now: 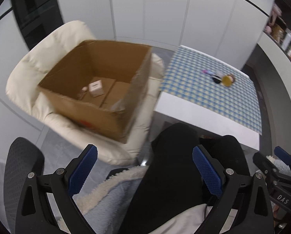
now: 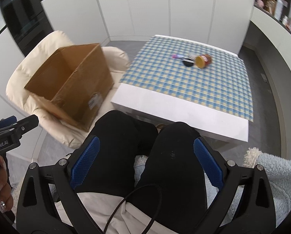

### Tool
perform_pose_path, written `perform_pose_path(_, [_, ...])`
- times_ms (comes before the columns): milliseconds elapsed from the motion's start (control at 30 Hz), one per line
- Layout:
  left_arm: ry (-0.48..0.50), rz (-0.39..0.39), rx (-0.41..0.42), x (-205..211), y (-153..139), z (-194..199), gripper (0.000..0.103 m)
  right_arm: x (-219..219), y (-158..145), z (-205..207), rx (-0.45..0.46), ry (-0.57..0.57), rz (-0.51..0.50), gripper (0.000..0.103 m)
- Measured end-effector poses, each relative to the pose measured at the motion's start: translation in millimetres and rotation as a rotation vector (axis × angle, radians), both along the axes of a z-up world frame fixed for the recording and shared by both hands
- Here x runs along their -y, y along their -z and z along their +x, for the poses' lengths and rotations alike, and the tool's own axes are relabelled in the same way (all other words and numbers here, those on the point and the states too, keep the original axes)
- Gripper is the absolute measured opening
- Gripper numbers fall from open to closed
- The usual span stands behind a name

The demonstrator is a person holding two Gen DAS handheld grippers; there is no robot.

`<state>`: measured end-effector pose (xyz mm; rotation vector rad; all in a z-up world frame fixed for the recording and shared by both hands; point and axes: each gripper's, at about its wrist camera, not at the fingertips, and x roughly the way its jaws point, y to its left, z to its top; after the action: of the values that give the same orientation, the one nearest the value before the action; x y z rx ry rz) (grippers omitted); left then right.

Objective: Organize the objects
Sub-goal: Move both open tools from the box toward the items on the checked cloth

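Both grippers (image 1: 144, 167) (image 2: 146, 160) gape empty, jar (image 2: 203, 61) lying well ahead.

brown cardboard box (image 1: 98, 89), cream chair (image 1: 28, 72), blue-and-yellow checked tablecloth (image 2: 194, 81), yellow-lidded jar (image 2: 203, 60).

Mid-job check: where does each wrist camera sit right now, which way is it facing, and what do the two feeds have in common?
Left wrist: on the left gripper, held over the lap, facing the cardboard box on the cream chair; knees and right gripper show.
Right wrist: on the right gripper, facing the checked table with a jar lying on it; knees and left hand show.
Shared: box, chair, table, jar.
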<state>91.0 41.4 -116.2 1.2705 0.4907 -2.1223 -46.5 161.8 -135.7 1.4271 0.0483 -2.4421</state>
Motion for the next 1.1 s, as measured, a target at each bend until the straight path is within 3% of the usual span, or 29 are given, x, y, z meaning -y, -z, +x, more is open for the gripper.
perform_pose_path(700, [0.242,0.018,0.063,-63.0,15.5,-107.8,0.098,-129.3,11.3,-9.5,0.028,0.283,0.032,0.099])
perform_pose_path(1100, [0.275,0.022,0.075,-54.8,45.6,-178.9,0.098,-167.9,35.4,-73.8,-0.003,0.367,0.026,0.099])
